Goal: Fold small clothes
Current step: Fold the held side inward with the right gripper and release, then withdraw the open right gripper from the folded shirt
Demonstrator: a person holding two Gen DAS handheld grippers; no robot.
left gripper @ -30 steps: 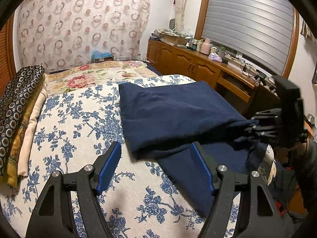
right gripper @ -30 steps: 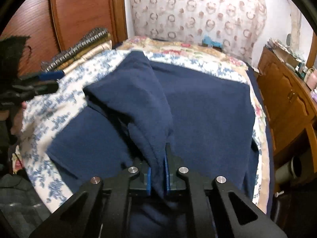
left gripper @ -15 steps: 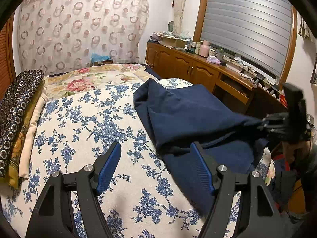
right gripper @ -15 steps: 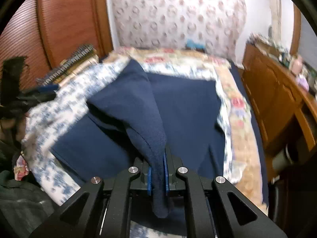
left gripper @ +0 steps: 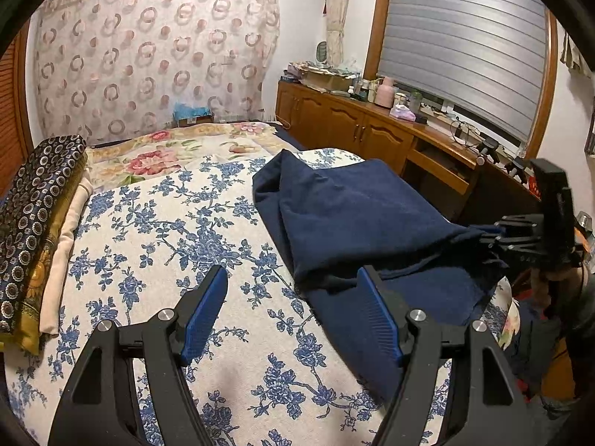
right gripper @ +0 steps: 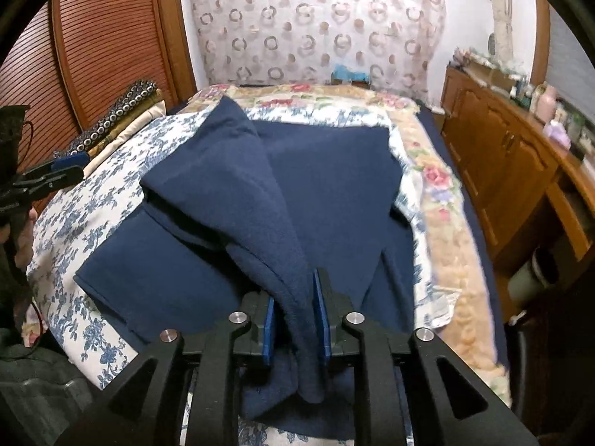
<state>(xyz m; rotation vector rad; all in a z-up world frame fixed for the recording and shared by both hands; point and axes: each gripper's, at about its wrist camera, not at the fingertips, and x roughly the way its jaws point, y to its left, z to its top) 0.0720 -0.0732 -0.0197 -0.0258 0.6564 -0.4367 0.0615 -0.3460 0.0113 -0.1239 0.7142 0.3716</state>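
Right between the blue pads of the right hand-held gripper runs a fold of the navy garment, clamped tight; the cloth rises from the bed as a ridge ahead of that gripper, and a loose end hangs down below the pads. The rest of the garment lies spread on the bed ahead of it, one flat part reaching out to its left and a broader part stretching ahead and to its right. Seen from the left wrist, the same navy garment lies ahead and to the right of the left hand-held gripper, its near flat part passing behind the right-hand blue pad. The left hand-held gripper is spread wide with nothing between its pads, hovering over the blue-flowered bedspread. From this view the right hand-held gripper shows at the far right, with the garment's corner drawn up into it.

Under the garment, the bedspread covers the near part of the bed, and a rose-patterned cover lies farther ahead. To the left of the left hand-held gripper, a stack of folded cloths, dark with ring patterns on top, sits along the bed's edge. Beyond the bed hangs a curtain with circles. To the right stands a wooden cabinet with small items on its top, under a shuttered window. In the right wrist view, a slatted wooden door stands ahead on the left.
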